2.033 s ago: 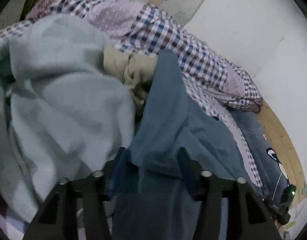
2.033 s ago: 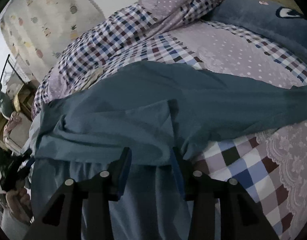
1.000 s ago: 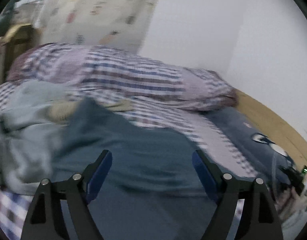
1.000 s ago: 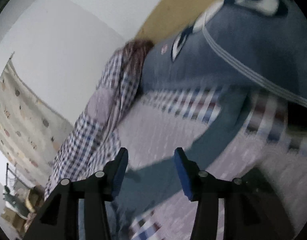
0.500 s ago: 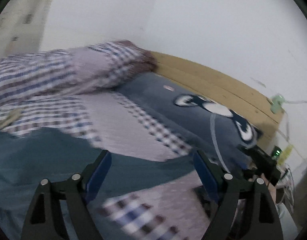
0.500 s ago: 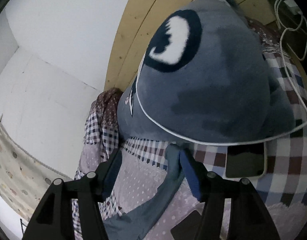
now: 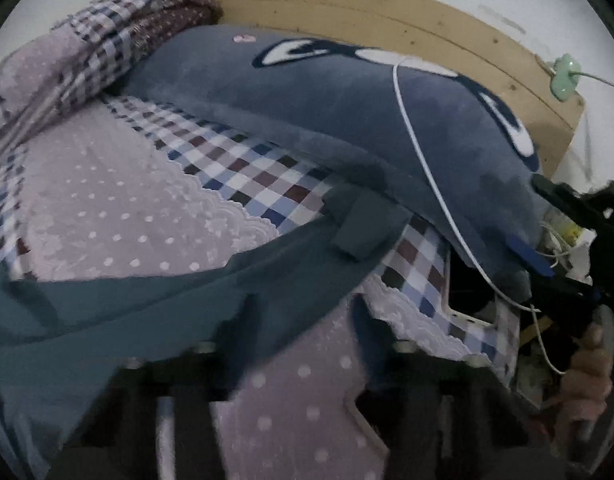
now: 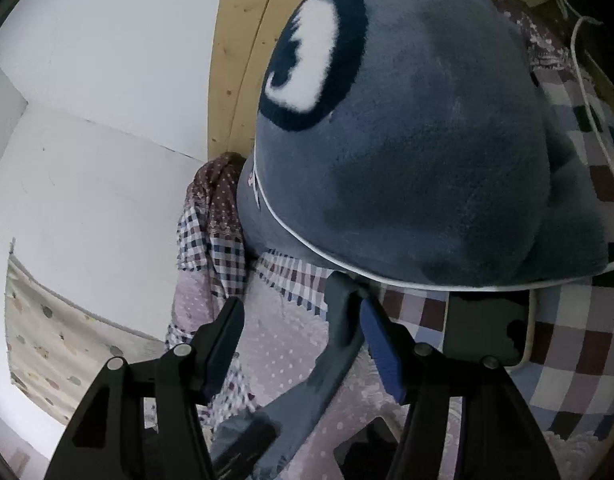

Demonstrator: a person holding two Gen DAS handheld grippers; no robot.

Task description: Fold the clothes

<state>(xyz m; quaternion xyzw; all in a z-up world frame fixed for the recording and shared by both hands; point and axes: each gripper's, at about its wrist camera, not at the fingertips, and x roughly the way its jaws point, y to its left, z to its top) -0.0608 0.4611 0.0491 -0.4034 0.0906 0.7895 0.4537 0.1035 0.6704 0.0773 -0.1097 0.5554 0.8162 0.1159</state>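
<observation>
the dark teal-blue soft cloth garment [image 7: 155, 300] lies spread across the lilac dotted and checked bedspread [image 7: 119, 208], one narrow cuffed end [image 7: 363, 228] reaching the grey-blue plush pillow with cartoon eyes [image 7: 347, 108]. it looks light, limp and likely to sag or slide, so i'd pinch doubled hems or that cuff. my left hand-held gripper [image 7: 303, 344] is closing with the cloth's edge between its blurred fingers; no firm pinch shows. my right hand-held gripper [image 8: 303, 340] stands partly open beside the cuff, not gripping.
</observation>
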